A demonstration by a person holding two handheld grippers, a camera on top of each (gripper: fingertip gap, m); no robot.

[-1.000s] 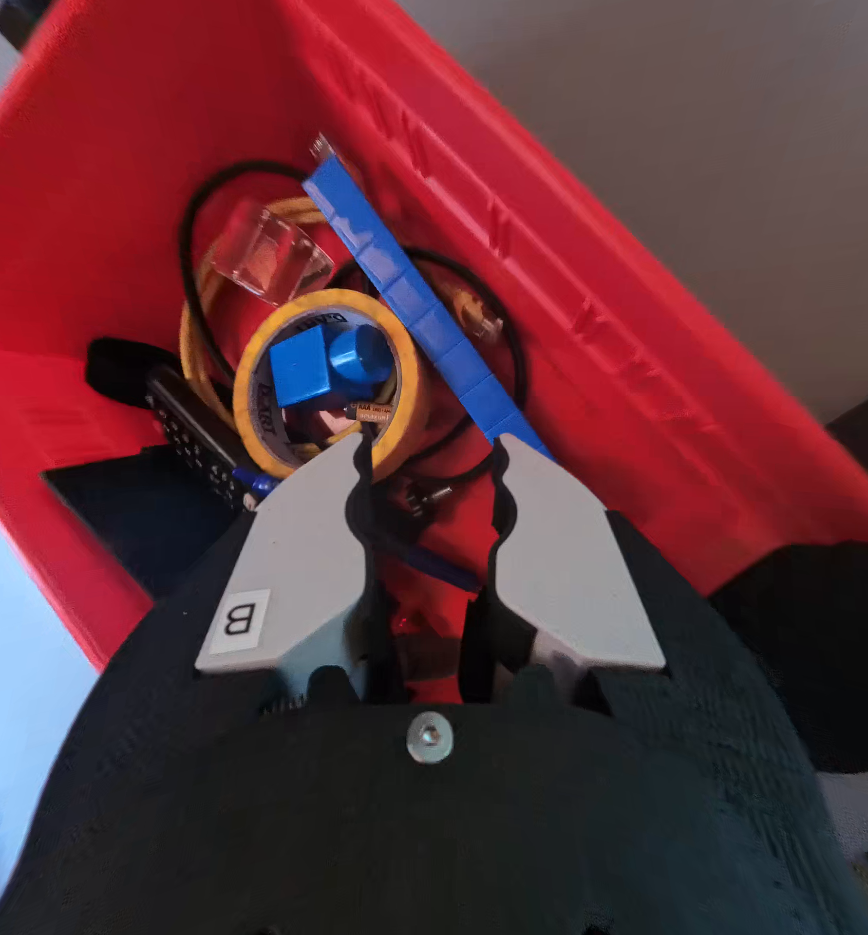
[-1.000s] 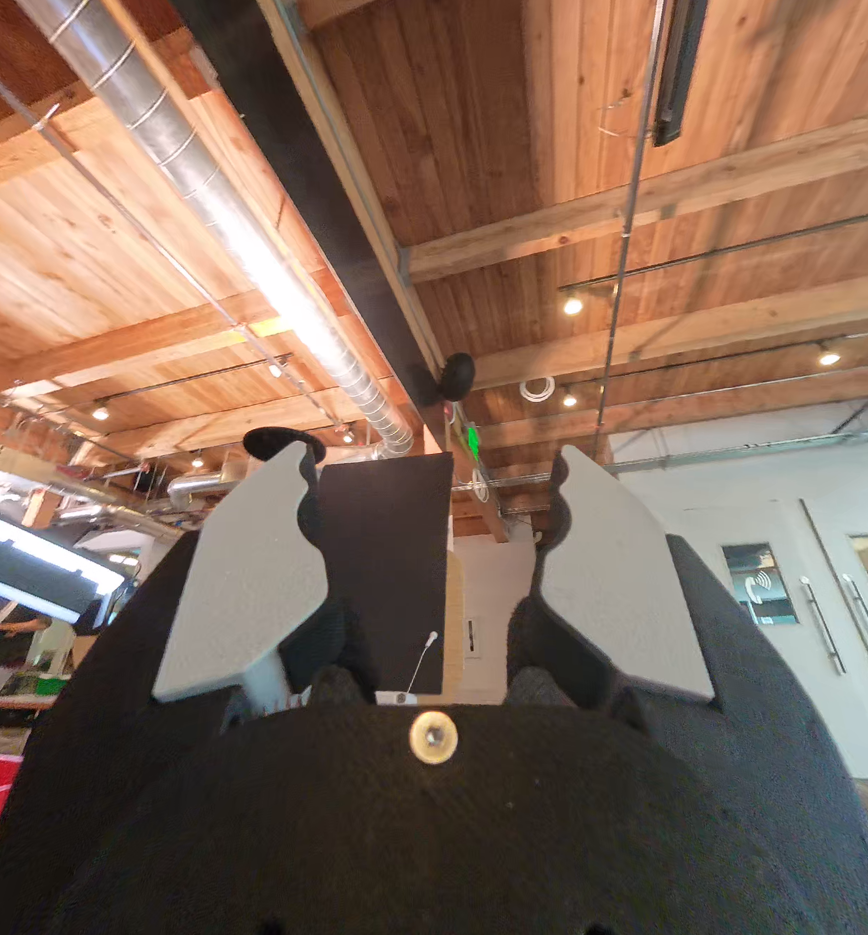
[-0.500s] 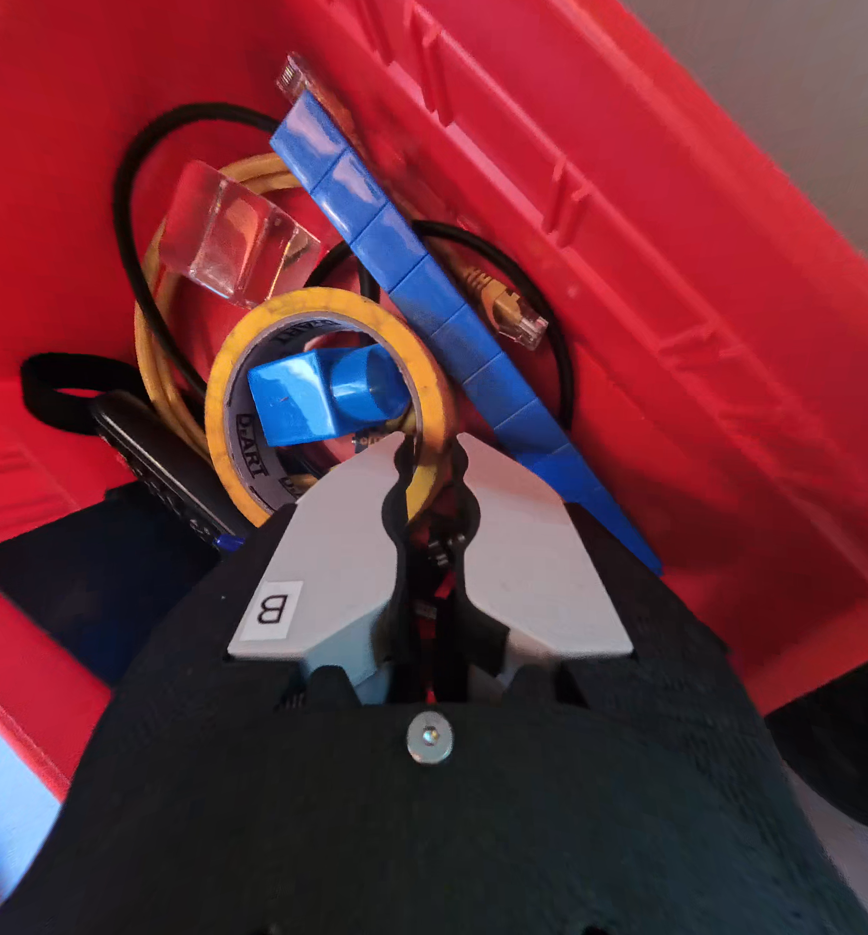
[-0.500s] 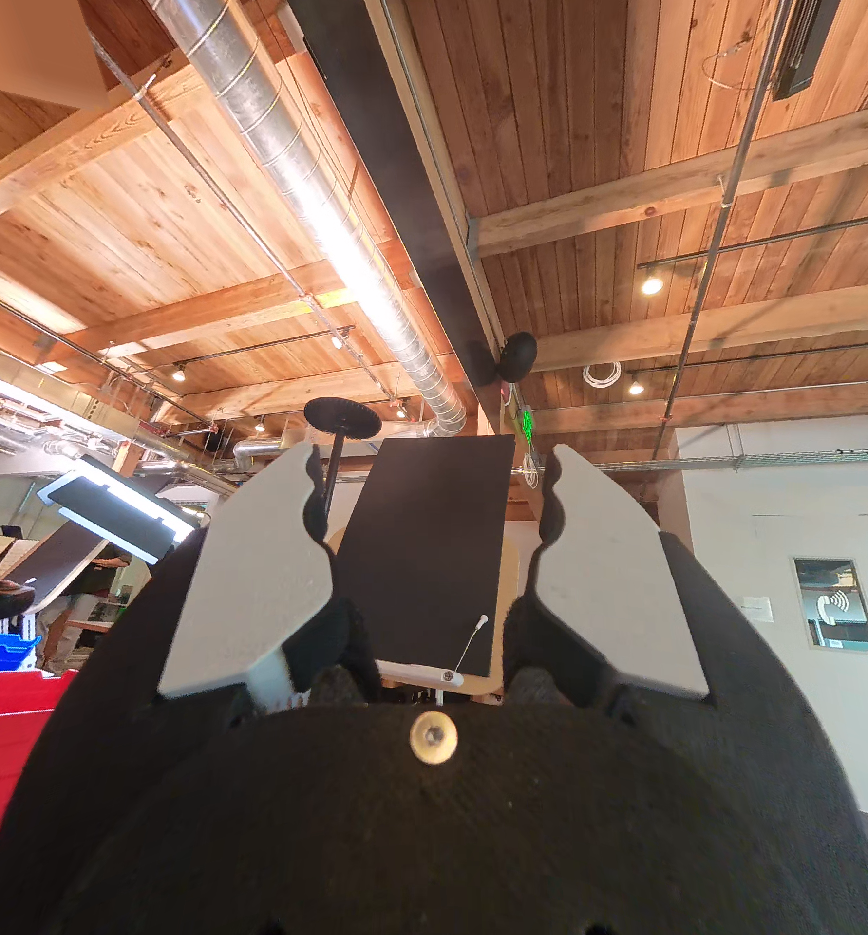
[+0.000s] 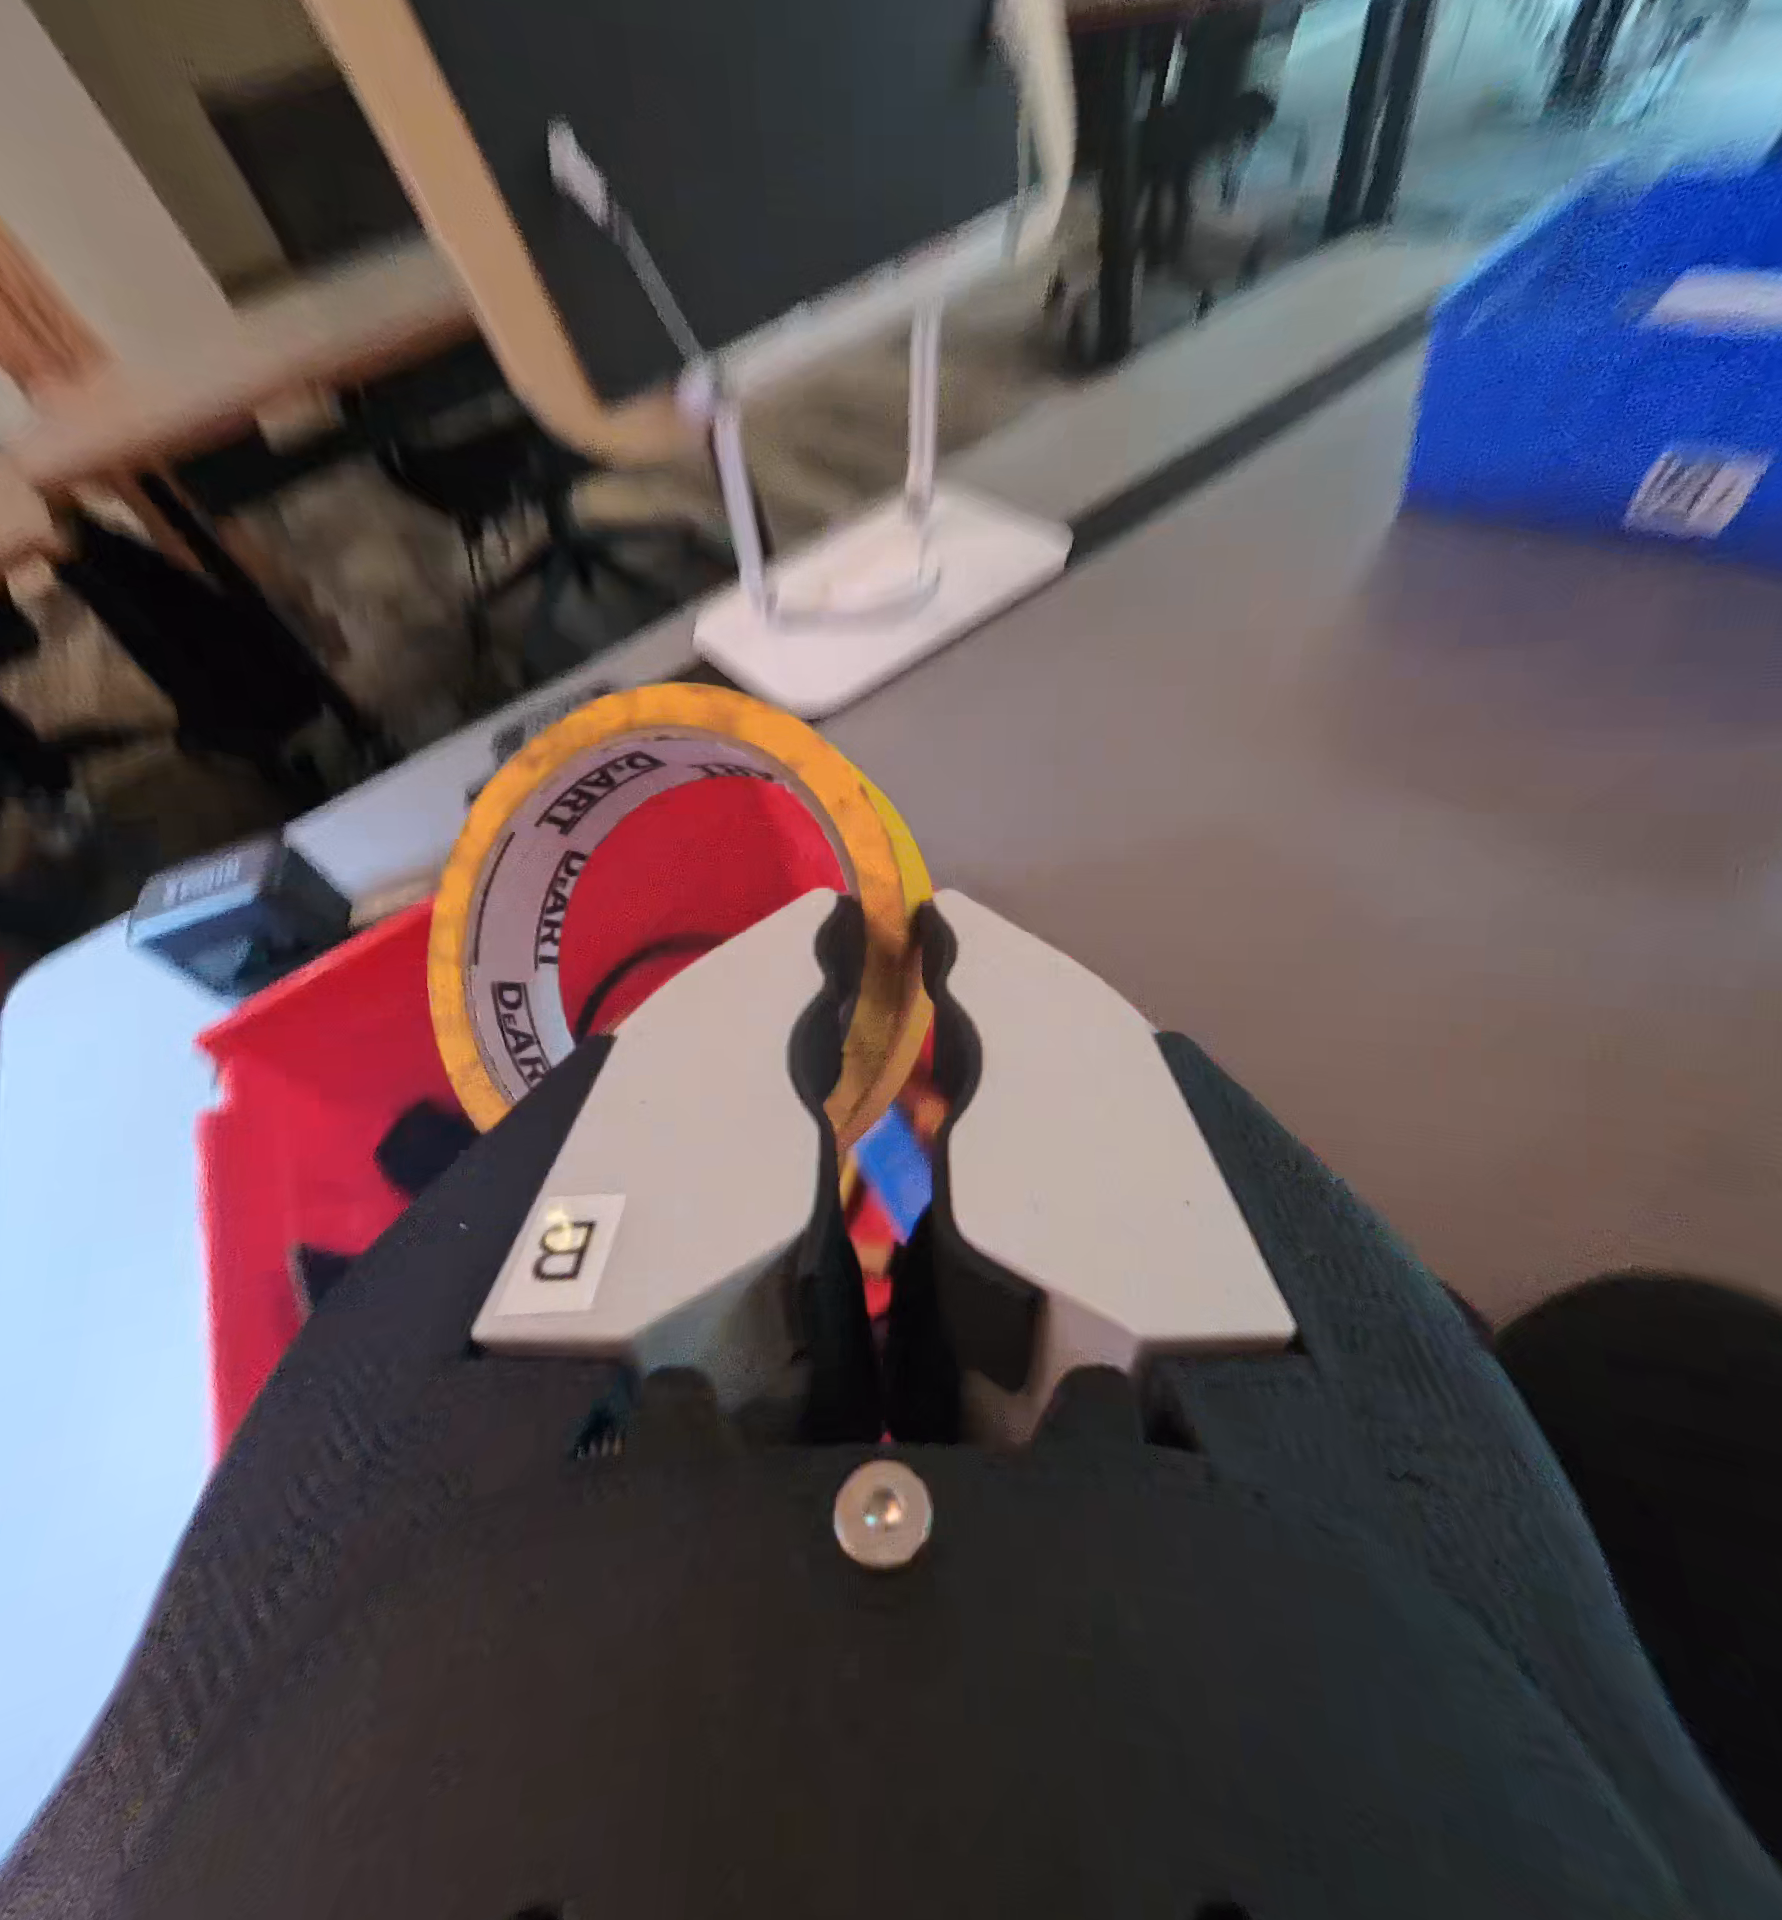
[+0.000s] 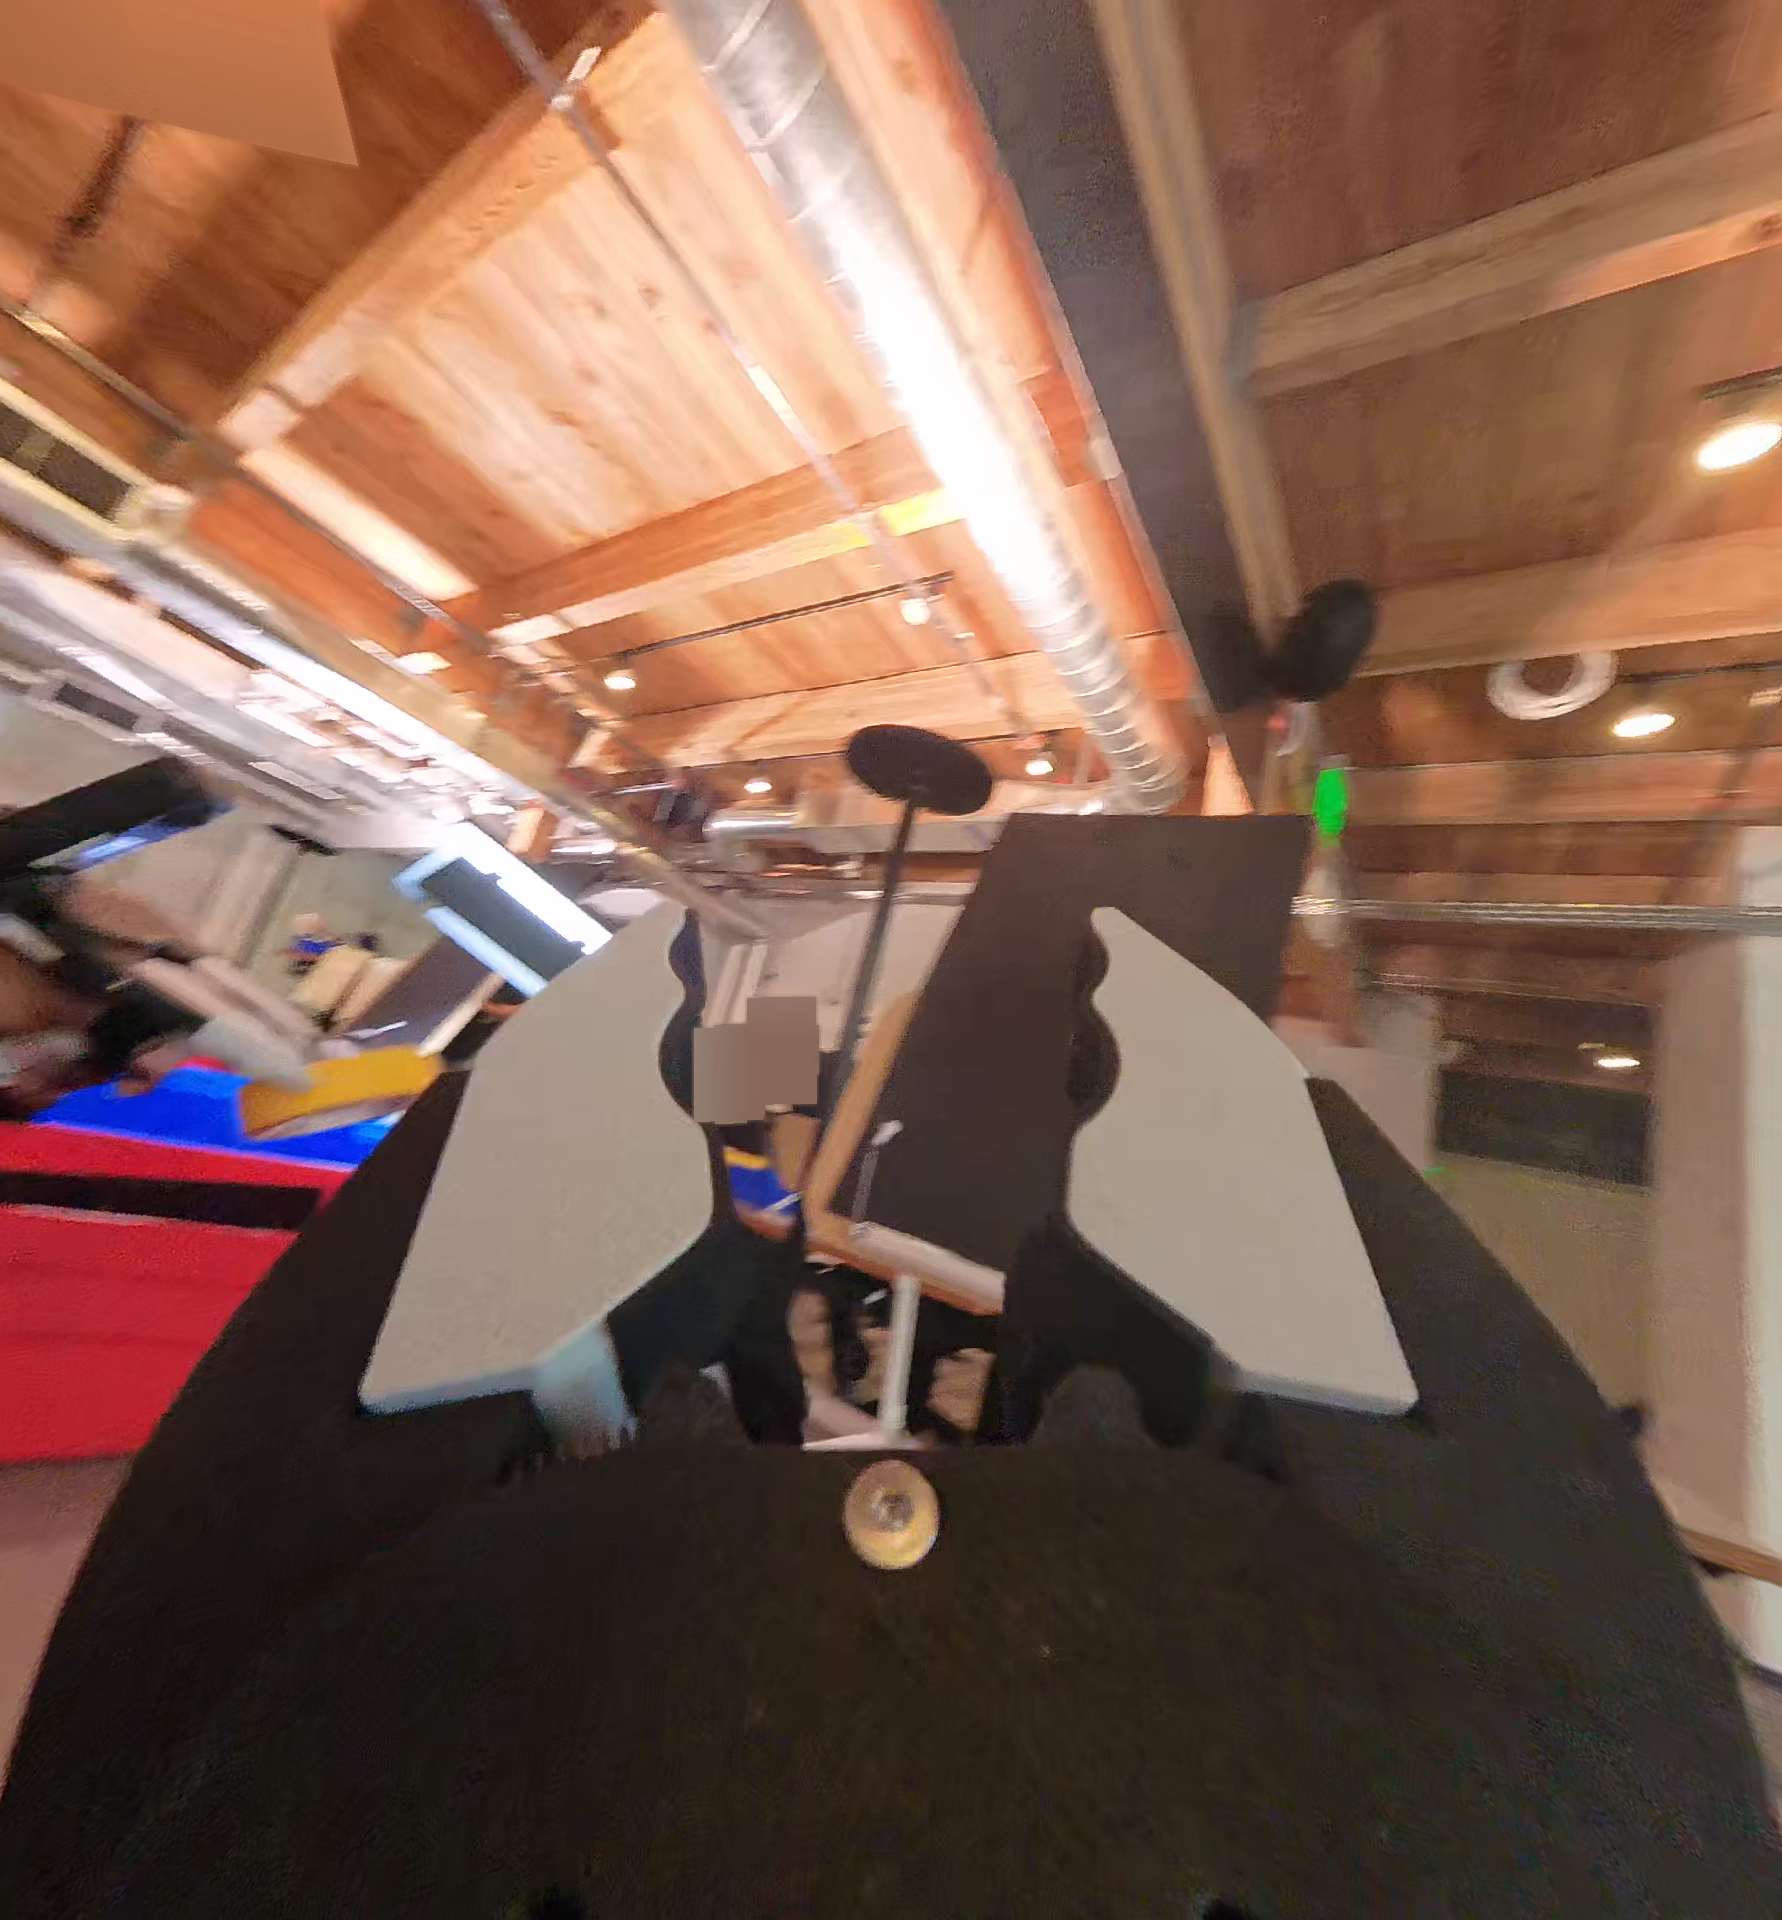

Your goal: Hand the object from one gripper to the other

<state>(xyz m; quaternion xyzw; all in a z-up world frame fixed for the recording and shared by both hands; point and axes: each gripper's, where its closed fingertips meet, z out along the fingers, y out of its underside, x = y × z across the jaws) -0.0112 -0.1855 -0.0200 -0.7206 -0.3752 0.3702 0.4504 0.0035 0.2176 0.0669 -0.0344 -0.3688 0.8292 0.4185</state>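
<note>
The left tongs (image 5: 882, 940), two pale grey fingers on a black body, are clamped on the right side of a yellow roll of tape with a grey printed inner core (image 5: 658, 800). The wall of the ring sits between the wavy black pads, and most of the roll stands up and to the left of the fingertips, its hole facing the camera. The roll is held in the air above a red plastic bin (image 5: 295, 1081), which lies near and to the left on a grey table (image 5: 1334, 883). Through the hole and under the tongs show the bin's red inside, a black cable and a blue piece, both too hidden to tell more. Farther off on the table, a white flat stand base with thin metal legs (image 5: 887, 582) sits past the roll, and a blue plastic bin (image 5: 1635, 343) stands at the far right. The background is blurred.

The right tongs (image 6: 887, 945) are spread wide with nothing between the grey fingers. They point upward toward a wooden plank ceiling with beams (image 6: 554, 343) and a silver metal duct (image 6: 918, 343). A red bin edge (image 6: 97, 1278) shows low at the left of that view. The roll does not appear there.
</note>
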